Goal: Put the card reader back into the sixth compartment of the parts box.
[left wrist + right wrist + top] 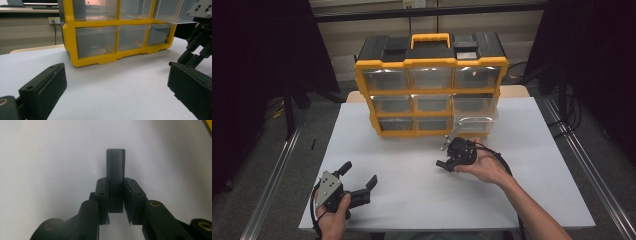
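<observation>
Right gripper [443,164]: held over the white table [412,200], just in front of the organiser's lower right corner, jaws pointing left in the high view. The right gripper view shows the jaws pressed on both sides of a dark grey oblong block [115,173], which sticks out past the fingertips above bare table.

Left gripper [359,175]: near the table's front left corner, well apart from the right one, jaws spread wide with nothing between them.

Yellow-and-black drawer organiser [430,62]: upright at the back of the table, three rows of three clear drawers. The bottom right drawer [474,124] is pulled out toward the right gripper.

Between the two grippers lies open table; nothing stands in the way.

Per view: in the high view the block is too small and dark to make out against the gripper. The left gripper view shows the organiser's lower rows from table level and the right gripper at its right edge.
</observation>
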The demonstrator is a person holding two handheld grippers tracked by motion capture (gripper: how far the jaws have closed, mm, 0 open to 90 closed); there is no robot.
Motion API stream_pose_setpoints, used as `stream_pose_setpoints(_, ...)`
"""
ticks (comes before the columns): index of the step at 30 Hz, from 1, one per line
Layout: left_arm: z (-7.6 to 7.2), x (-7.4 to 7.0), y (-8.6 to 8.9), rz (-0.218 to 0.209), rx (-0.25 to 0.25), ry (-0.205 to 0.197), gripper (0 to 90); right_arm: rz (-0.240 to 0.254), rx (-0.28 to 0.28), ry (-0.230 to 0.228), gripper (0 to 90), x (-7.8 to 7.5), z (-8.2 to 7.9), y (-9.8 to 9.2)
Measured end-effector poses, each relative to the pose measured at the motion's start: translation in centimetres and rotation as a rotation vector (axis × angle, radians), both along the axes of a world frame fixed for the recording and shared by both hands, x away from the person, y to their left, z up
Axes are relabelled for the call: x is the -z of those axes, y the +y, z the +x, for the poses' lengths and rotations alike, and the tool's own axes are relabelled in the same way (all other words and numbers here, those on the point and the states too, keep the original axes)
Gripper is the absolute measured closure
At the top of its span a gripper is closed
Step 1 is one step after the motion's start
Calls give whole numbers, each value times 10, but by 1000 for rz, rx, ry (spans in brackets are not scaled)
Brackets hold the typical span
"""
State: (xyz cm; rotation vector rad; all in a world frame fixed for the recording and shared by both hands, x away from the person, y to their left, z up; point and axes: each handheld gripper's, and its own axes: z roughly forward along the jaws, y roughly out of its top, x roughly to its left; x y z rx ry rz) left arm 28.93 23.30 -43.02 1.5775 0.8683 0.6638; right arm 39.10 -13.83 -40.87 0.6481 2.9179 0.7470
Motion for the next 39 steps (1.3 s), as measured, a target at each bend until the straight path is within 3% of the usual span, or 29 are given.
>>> stream_pose_setpoints(8,0,0,0,-1,1,0,23,20,43,-25,738,-3,-11,-7)
stream_pose_setpoints(16,0,0,-1,0,5,0,23,115,70,-54,738,-19,-18,-17)
stream_pose_setpoints(30,0,0,-1,-5,9,0,23,248,57,-83,738,-45,-24,-33)
stream_pose_setpoints(39,0,0,-1,-2,8,0,23,287,47,-100,738,-56,-27,-41)
